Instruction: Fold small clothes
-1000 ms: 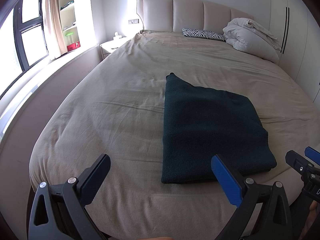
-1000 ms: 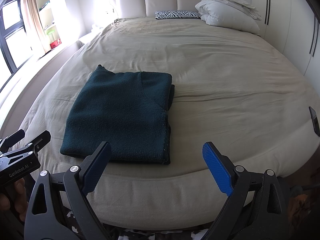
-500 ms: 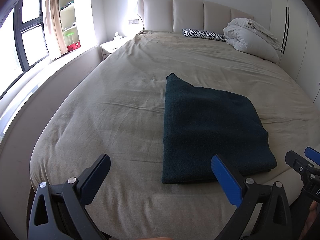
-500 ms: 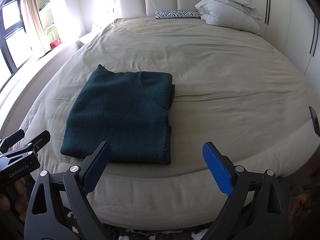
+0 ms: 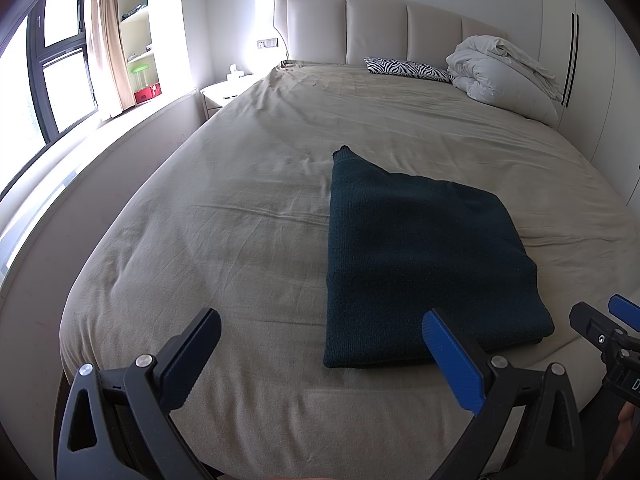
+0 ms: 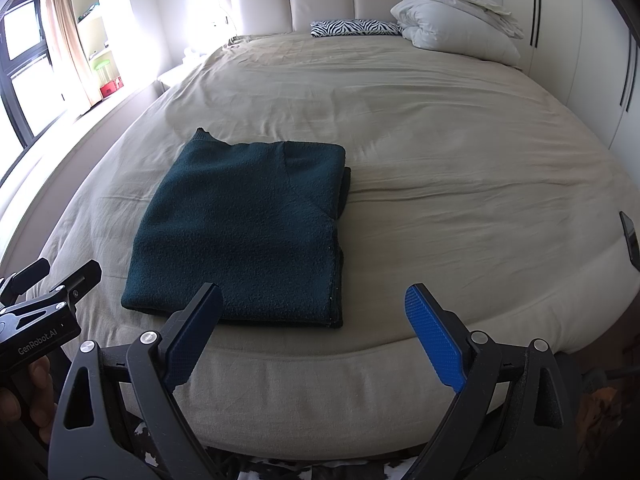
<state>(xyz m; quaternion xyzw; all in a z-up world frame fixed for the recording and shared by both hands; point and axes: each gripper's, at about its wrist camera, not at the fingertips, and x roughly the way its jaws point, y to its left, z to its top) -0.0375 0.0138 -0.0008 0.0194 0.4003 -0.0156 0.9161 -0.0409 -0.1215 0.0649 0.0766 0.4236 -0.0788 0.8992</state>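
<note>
Beige sheet covers a large bed (image 5: 248, 184) filling most of both views, padded cream headboard (image 5: 376, 28) at its far end. Window (image 5: 52, 76) with curtain and shelves left of the bed, white wardrobe doors on its right.

Dark green folded garment (image 5: 424, 264) lies flat on the bed near the foot edge, a rough rectangle, long axis running foot-to-head. One corner sticks out as a small point toward the headboard. In the right wrist view its stacked open edges face the bed's right side (image 6: 340, 208).

Zebra pillow (image 5: 408, 70) and a bundled white duvet (image 5: 504, 76) sit against the headboard, well apart from the garment. Small dark phone-like object (image 6: 630, 236) at the bed's right edge.

Left claw (image 5: 320, 348) wide, empty, over the foot edge, just left of the garment. Right claw (image 6: 314, 320) wide, empty, at the foot edge, its left finger overlapping the garment's near hem in view. Sheet around the garment is bare.
</note>
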